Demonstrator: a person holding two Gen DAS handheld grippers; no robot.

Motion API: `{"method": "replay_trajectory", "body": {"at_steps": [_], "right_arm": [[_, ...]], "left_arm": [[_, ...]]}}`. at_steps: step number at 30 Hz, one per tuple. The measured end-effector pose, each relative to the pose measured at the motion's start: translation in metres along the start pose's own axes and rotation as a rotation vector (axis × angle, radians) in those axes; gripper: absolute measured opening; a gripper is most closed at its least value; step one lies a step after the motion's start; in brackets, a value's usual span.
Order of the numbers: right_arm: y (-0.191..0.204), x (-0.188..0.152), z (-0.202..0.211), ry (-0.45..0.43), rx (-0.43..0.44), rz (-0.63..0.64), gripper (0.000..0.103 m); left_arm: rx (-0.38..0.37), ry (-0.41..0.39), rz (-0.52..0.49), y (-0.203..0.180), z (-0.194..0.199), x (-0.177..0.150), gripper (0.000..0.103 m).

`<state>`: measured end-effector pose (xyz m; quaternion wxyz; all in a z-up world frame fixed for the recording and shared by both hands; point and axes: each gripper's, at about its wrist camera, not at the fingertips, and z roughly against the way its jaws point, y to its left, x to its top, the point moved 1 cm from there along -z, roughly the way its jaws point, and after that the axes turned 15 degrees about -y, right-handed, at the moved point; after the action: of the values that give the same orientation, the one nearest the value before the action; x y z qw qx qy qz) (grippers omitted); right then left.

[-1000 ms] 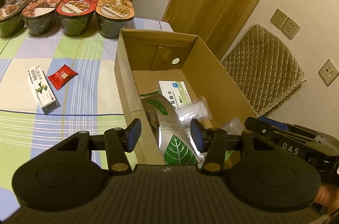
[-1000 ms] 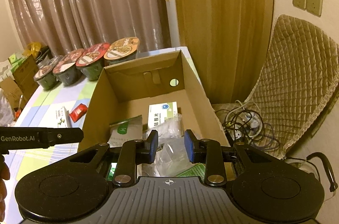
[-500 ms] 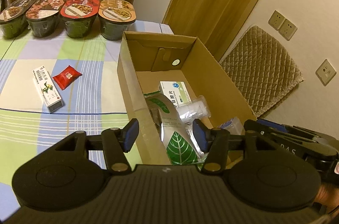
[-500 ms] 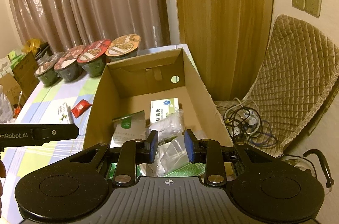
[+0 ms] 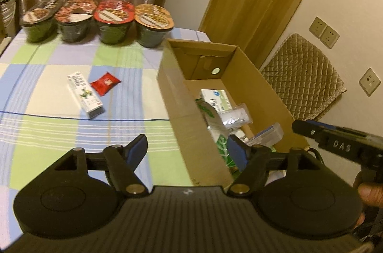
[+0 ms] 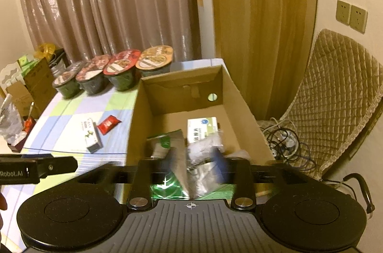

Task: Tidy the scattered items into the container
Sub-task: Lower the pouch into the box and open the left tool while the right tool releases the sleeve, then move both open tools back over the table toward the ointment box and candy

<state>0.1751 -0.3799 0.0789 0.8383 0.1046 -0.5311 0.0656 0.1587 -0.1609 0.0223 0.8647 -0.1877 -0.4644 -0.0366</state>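
Claws first: left claw (image 5: pixel 189 150) gapes wide w/ nothing between its blue pads, hovering above the tabletop (image 5: pixel 71 128) right at the near left corner of the cardboard box (image 5: pixel 182 119). Right claw (image 6: pixel 194 164) hangs over the box's near end, parted about halfway, also empty; its fingers are motion-blurred, so exact width is hard to call.

Inside the box, just past the right claw: green leaf pouch (image 6: pixel 167 188), clear wrappers, then a white-and-green medicine box (image 6: pixel 202 128) further in.

Now the bit that matters. Two things left out on the cloth, ahead and off to the left of the left claw: long white carton (image 5: pixel 85 95), and touching its right side, a little red packet (image 5: pixel 105 83). Carton's long axis runs away from the claw, near end angled slightly right. So, I reckon, left claw's the nearer one, w/ the box wall standing between the right claw and both items. Pads would want to close across the carton's narrow width.

Furthest back, four noodle bowls (image 5: pixel 112 23) in a row by the curtain.
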Motion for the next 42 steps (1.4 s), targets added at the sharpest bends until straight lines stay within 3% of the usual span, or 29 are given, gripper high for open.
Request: {"method": "replay_trajectory", "body": {"at_steps": [1,14,25,32,42], "right_arm": [[0.005,0.002,0.006,-0.034,-0.007,0.002,0.097],[0.065,0.010,0.033,-0.054,0.086,0.061,0.097],[0.102,0.002,0.046,-0.042,0.148,0.099,0.097],[0.119,-0.013,0.050,-0.018,0.187,0.121,0.097],[0.137,-0.029,0.038,0.024,0.237,0.144,0.097]], "left_arm": [[0.006,-0.003,0.001,0.004,0.005,0.000,0.070],[0.093,-0.064,0.030,0.053,0.075,0.003,0.079],[0.188,-0.107,0.027,0.083,0.119,-0.003,0.100],[0.246,-0.093,-0.033,0.091,0.127,-0.011,0.101],[0.253,-0.081,-0.009,0.108,0.120,-0.015,0.101]]}}
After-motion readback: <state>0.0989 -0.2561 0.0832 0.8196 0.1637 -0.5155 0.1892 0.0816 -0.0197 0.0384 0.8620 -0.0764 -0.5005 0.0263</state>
